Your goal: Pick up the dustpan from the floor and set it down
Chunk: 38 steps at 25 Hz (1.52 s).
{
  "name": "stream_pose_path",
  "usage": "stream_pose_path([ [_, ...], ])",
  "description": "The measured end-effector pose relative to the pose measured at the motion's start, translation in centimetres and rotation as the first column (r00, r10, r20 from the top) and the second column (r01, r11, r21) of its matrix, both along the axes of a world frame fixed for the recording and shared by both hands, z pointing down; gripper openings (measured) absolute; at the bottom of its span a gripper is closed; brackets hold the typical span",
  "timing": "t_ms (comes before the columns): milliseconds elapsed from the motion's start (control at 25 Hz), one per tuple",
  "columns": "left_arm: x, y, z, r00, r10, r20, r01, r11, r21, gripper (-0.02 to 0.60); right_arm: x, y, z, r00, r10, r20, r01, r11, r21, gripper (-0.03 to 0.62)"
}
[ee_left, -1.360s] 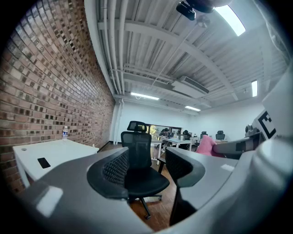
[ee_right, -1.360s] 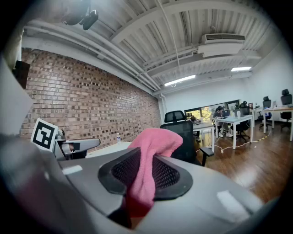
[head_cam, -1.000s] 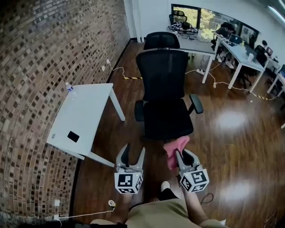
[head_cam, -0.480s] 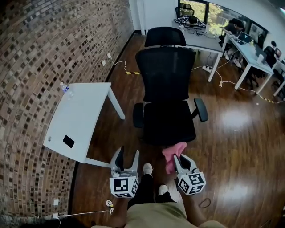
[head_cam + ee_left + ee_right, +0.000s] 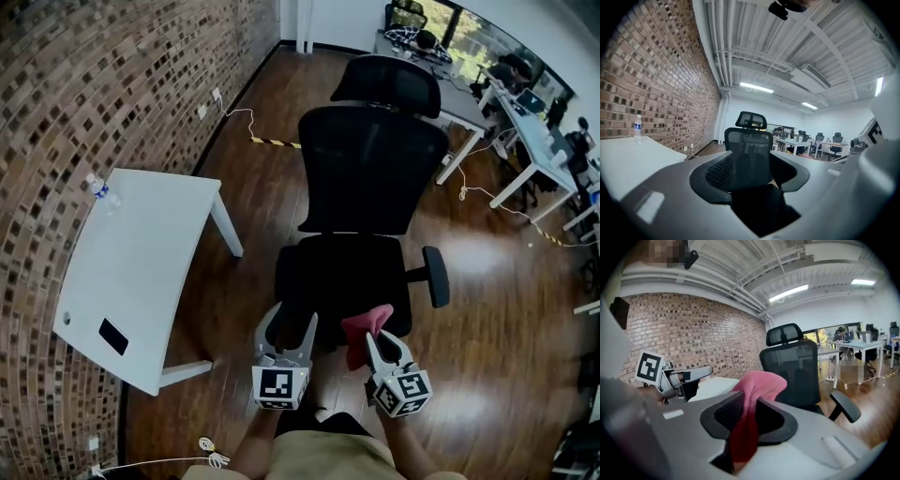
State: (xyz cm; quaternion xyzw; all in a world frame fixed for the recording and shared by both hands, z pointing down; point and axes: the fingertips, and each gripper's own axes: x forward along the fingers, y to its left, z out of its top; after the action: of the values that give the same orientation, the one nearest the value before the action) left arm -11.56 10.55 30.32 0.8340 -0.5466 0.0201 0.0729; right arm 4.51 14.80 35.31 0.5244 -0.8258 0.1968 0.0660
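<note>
Left tool: jaws slightly apart, empty | Right tool: clamped on pink cloth | Change: both tools have come forward and lower, now at the office chair seat's front edge | Dustpan: in no view, so pickup looks not yet begun

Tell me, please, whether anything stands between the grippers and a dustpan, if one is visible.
No dustpan shows in any view. The black office chair stands directly ahead of the left gripper and the right gripper, which is shut on a pink cloth.
</note>
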Motion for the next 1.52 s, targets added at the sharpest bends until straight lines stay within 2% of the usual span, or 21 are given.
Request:
stream_pose_path([
  [120,-0.7,-5.3,1.5,0.999,0.035,0.03,-0.034,0.999,-0.008,0.219,-1.7,-6.4,2.0,1.0,0.015,-0.023,-0.015,1.0,-0.001,0.084],
  [240,-0.6,-8.2,3.7,0.998,0.035,0.044,-0.033,0.999,-0.041,0.219,-1.8,-10.6,4.5,0.999,0.022,-0.042,-0.025,0.998,-0.061,0.084],
  [360,0.0,-11.1,5.0,0.997,0.057,0.047,-0.055,0.998,-0.041,0.221,-1.6,-15.2,7.9,0.999,0.03,-0.023,-0.033,0.993,-0.114,0.084],
  [440,0.3,-13.0,5.6,0.998,0.059,0.035,-0.057,0.998,-0.037,0.222,-1.6,-18.3,10.5,0.999,0.0,-0.043,-0.006,0.991,-0.133,0.084],
  [560,-0.4,-15.2,6.9,1.0,0.019,0.012,-0.017,0.997,-0.081,0.235,-2.9,-22.2,15.2,0.988,-0.107,-0.114,0.088,0.983,-0.162,0.084],
  [720,0.4,-18.0,9.0,0.992,0.021,0.123,-0.008,0.995,-0.102,0.243,-3.0,-28.0,23.1,0.982,-0.163,-0.094,0.133,0.954,-0.27,0.084],
  [800,0.7,-19.5,10.9,0.991,0.004,0.137,0.011,0.994,-0.109,0.275,-3.4,-30.6,27.1,0.979,-0.181,-0.096,0.142,0.937,-0.319,0.084],
  [920,-0.3,-20.8,13.1,0.988,-0.012,0.153,0.027,0.995,-0.1,0.277,-7.0,-33.5,31.8,0.976,-0.204,-0.072,0.168,0.924,-0.345,0.084],
  [1040,0.0,-21.6,14.7,0.96,0.036,0.278,-0.02,0.998,-0.062,0.278,-10.6,-35.5,36.0,0.962,-0.248,-0.113,0.195,0.917,-0.348,0.084],
  [1080,0.2,-21.8,15.4,0.958,0.034,0.285,-0.013,0.997,-0.075,0.278,-11.5,-36.1,37.3,0.956,-0.266,-0.125,0.208,0.913,-0.352,0.084],
  [1200,0.6,-21.5,17.6,0.981,-0.035,0.192,0.073,0.978,-0.195,0.278,-12.8,-37.6,40.3,0.955,-0.281,-0.093,0.223,0.89,-0.397,0.086],
  [1320,1.6,-21.3,18.5,0.979,-0.011,0.203,0.058,0.972,-0.226,0.278,-10.2,-38.5,42.8,0.954,-0.259,-0.148,0.168,0.877,-0.451,0.084],
  [1520,2.3,-21.1,18.9,0.977,-0.002,0.212,0.058,0.965,-0.255,0.276,-1.6,-38.7,44.5,0.96,-0.151,-0.236,0.018,0.873,-0.487,0.083],
])
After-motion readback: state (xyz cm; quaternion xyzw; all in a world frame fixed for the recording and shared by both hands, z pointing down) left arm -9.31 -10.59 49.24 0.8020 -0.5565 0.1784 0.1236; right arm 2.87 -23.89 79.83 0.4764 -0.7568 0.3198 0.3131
